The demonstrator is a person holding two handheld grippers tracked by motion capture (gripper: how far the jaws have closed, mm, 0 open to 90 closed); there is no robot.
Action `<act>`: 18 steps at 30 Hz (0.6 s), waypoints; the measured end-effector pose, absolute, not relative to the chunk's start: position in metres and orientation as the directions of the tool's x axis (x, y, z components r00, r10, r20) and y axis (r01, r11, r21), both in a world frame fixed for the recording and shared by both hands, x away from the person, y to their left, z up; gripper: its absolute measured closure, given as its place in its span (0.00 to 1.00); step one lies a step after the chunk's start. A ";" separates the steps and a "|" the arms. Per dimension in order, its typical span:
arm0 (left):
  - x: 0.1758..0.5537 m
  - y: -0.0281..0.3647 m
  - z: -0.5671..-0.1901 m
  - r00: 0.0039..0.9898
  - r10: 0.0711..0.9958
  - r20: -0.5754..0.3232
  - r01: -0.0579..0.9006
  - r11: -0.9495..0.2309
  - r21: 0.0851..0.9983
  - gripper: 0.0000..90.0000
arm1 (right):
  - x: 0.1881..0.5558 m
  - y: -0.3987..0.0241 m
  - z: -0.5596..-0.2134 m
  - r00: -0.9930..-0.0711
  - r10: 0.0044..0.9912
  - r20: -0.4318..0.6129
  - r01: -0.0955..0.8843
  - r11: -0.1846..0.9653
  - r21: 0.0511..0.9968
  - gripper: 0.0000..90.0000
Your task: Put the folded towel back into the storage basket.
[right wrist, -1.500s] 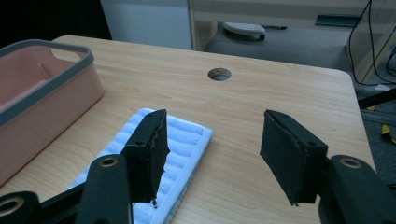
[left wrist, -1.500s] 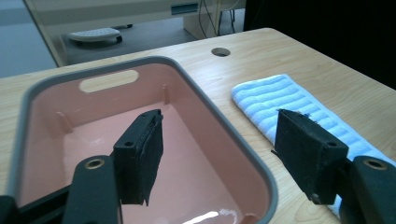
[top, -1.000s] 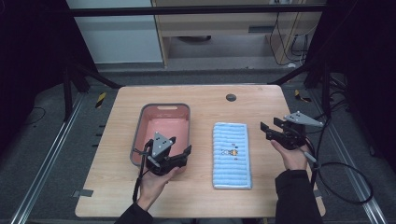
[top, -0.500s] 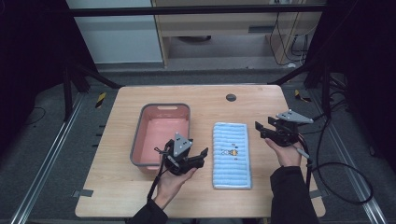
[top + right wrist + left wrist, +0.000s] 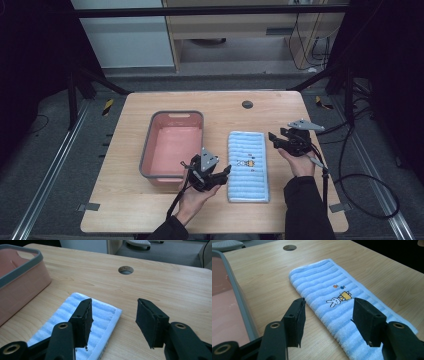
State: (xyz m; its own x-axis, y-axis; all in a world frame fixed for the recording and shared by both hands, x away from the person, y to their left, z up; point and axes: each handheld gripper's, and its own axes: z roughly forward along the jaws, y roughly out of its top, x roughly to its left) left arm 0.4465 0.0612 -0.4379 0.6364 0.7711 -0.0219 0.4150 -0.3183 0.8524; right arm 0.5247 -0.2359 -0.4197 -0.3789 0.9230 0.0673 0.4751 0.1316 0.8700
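Note:
A folded light-blue striped towel with a small rabbit picture lies flat on the wooden table, right of a pink bin with a grey rim. My left gripper hovers open at the towel's near left edge; in the left gripper view its jaws straddle that edge of the towel, empty. My right gripper is open just right of the towel's far right corner; in the right gripper view the towel corner lies under the left jaw.
The pink bin holds nothing visible. A round cable hole sits near the table's far edge. Cables trail off the table's right side. Bare wood lies right of the towel.
My left gripper has moved right from the bin's front to the towel's near left edge. My right gripper has drifted left toward the towel's far right corner.

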 end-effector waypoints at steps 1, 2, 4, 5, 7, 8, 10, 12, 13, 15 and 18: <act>0.447 0.060 -0.440 0.634 0.773 -0.027 0.421 -0.315 0.851 0.49 | 0.526 -0.236 -0.421 -0.379 0.923 0.067 0.476 0.133 0.869 0.52; 0.447 0.060 -0.440 0.634 0.773 -0.027 0.421 -0.315 0.851 0.49 | 0.527 -0.236 -0.423 -0.379 0.923 0.070 0.480 0.131 0.867 0.53; 0.448 0.056 -0.446 0.634 0.773 -0.023 0.426 -0.325 0.844 0.49 | 0.530 -0.234 -0.427 -0.379 0.923 0.070 0.487 0.134 0.863 0.53; 0.448 0.056 -0.446 0.634 0.773 -0.023 0.426 -0.325 0.844 0.49 | 0.531 -0.234 -0.429 -0.380 0.922 0.076 0.494 0.133 0.859 0.53; 0.448 0.053 -0.452 0.635 0.772 -0.025 0.435 -0.331 0.837 0.50 | 0.534 -0.232 -0.434 -0.383 0.921 0.074 0.499 0.139 0.855 0.54; 0.449 0.052 -0.454 0.636 0.771 -0.024 0.438 -0.336 0.834 0.50 | 0.535 -0.231 -0.437 -0.379 0.922 0.080 0.509 0.136 0.850 0.54; 0.449 0.050 -0.457 0.635 0.772 -0.027 0.447 -0.338 0.828 0.51 | 0.537 -0.230 -0.443 -0.378 0.922 0.081 0.519 0.139 0.843 0.55; 0.449 0.048 -0.461 0.634 0.773 -0.018 0.447 -0.347 0.824 0.52 | 0.539 -0.229 -0.449 -0.376 0.922 0.090 0.532 0.136 0.835 0.55; 0.449 0.048 -0.463 0.636 0.772 -0.011 0.448 -0.357 0.820 0.52 | 0.540 -0.228 -0.452 -0.378 0.922 0.088 0.539 0.142 0.830 0.55; 0.450 0.047 -0.467 0.634 0.773 -0.012 0.456 -0.361 0.814 0.53 | 0.541 -0.226 -0.457 -0.383 0.920 0.083 0.551 0.156 0.820 0.55; 0.451 0.045 -0.473 0.634 0.773 -0.017 0.471 -0.368 0.802 0.54 | 0.544 -0.223 -0.463 -0.391 0.917 0.074 0.561 0.174 0.809 0.55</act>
